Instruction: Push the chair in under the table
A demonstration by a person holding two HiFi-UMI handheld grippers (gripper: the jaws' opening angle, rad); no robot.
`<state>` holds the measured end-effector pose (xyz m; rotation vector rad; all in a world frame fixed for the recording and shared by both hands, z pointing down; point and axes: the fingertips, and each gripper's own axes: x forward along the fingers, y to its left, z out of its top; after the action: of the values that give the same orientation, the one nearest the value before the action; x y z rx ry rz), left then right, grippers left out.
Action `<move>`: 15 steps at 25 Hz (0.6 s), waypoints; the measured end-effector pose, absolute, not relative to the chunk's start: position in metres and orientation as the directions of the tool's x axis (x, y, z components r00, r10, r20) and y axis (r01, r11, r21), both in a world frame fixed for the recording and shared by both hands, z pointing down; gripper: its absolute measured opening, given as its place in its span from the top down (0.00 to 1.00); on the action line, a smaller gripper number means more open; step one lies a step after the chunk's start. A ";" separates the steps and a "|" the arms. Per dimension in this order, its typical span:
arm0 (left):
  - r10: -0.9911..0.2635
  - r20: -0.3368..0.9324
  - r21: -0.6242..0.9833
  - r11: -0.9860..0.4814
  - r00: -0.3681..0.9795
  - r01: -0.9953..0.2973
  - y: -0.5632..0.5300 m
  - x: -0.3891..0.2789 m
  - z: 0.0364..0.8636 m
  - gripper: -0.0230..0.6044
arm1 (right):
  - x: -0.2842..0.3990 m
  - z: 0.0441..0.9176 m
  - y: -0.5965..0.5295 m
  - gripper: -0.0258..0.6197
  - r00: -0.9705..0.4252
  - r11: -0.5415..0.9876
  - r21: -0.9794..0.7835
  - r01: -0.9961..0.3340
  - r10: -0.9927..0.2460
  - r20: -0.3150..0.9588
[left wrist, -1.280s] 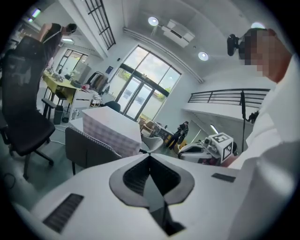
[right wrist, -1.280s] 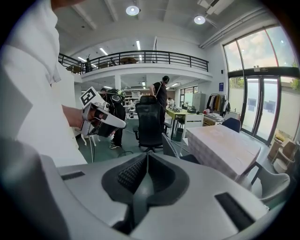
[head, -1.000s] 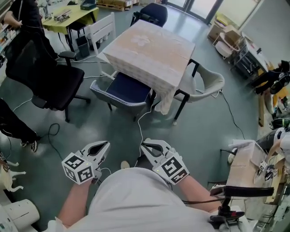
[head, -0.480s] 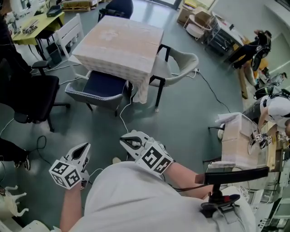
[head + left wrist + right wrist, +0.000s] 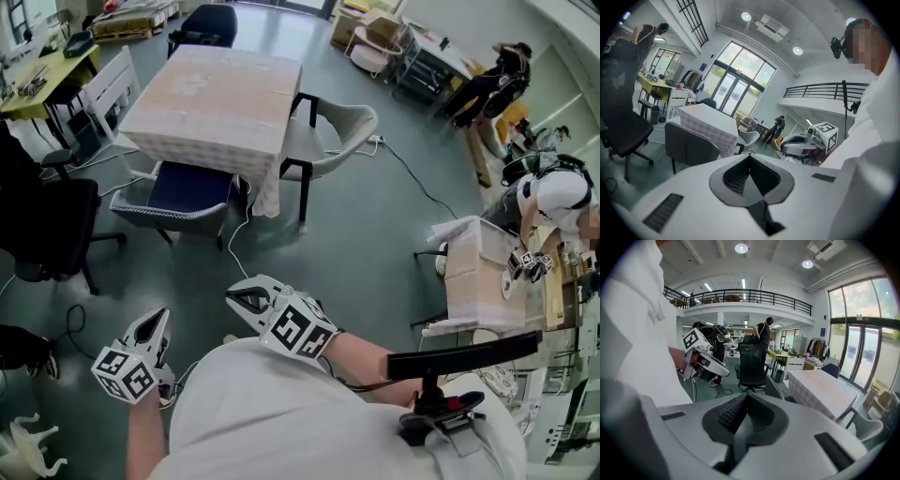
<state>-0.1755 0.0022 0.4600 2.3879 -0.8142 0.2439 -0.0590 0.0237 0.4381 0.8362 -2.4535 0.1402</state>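
Now further left in view: chair (image 5: 186,186), table (image 5: 211,86)

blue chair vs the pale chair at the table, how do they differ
Colour and build: the blue chair has a navy seat and a grey trimmed back, while the pale chair is one off-white moulded shell.
Place: in the head view the blue chair stands at the near side of the table, the pale chair at its right side.
Shared: both face the table and nobody sits in either.
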 end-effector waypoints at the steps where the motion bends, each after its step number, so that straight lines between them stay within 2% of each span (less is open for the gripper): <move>1: -0.496 0.348 0.483 -0.633 0.796 -0.606 0.002 -0.175 0.460 0.94 | -0.059 0.438 0.023 0.94 -0.662 0.802 0.073 -0.593 -0.537 0.523; 15: -0.495 0.361 0.496 -0.616 0.790 -0.612 -0.002 -0.181 0.464 0.95 | -0.065 0.441 0.020 0.94 -0.662 0.806 0.065 -0.589 -0.527 0.533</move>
<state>-0.1813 -0.0023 0.4641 2.3609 -0.8178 0.2493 -0.0645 0.0196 0.4406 0.8241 -2.4477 0.1521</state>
